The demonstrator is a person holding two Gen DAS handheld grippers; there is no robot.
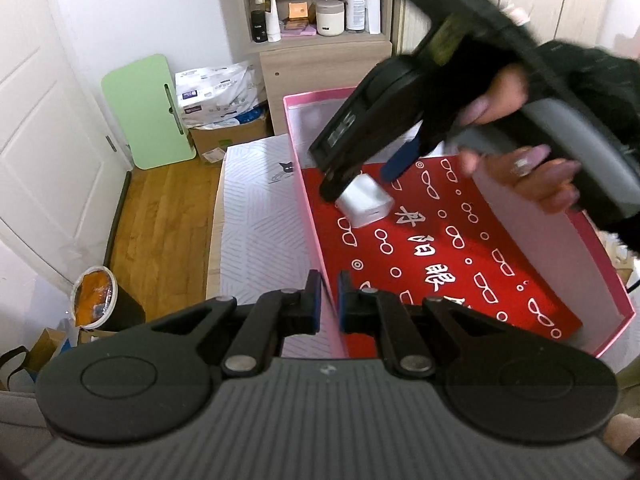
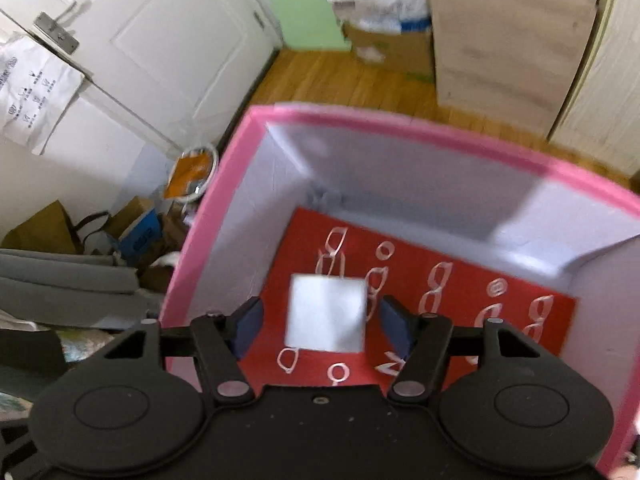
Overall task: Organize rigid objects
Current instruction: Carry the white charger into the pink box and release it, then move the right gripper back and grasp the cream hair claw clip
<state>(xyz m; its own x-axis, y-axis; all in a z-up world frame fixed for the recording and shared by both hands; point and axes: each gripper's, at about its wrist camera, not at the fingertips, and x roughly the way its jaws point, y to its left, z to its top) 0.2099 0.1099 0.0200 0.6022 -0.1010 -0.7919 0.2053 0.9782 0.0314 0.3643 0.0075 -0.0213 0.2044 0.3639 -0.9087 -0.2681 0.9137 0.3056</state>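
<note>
One small white rounded-square plastic block [image 1: 365,205], with a small slot on one face, lies in one pink-walled cardboard box [image 1: 310,216] with white inner walls. One red sheet printed with white spectacles and characters [image 1: 440,256] covers the box floor, and the block sits on it, near the far left corner as the left wrist view shows it. The box rests on one white mattress with a grey line pattern [image 1: 256,224].

There are two grippers. The left gripper [image 1: 328,300] sits at the near left wall of the box, its blue-padded fingers nearly together with the pink wall edge running into the narrow gap between them; whether the pads press on the wall cannot be told.

The right gripper [image 2: 322,320], held in one hand with long pale nails [image 1: 528,176], reaches down into the box. Its fingers stand wide apart, one on each side of the white block. In the right wrist view, which is blurred, a gap shows between each blue pad and the block, so nothing is clamped. In the left wrist view one black finger overlaps the block's top corner.
</note>
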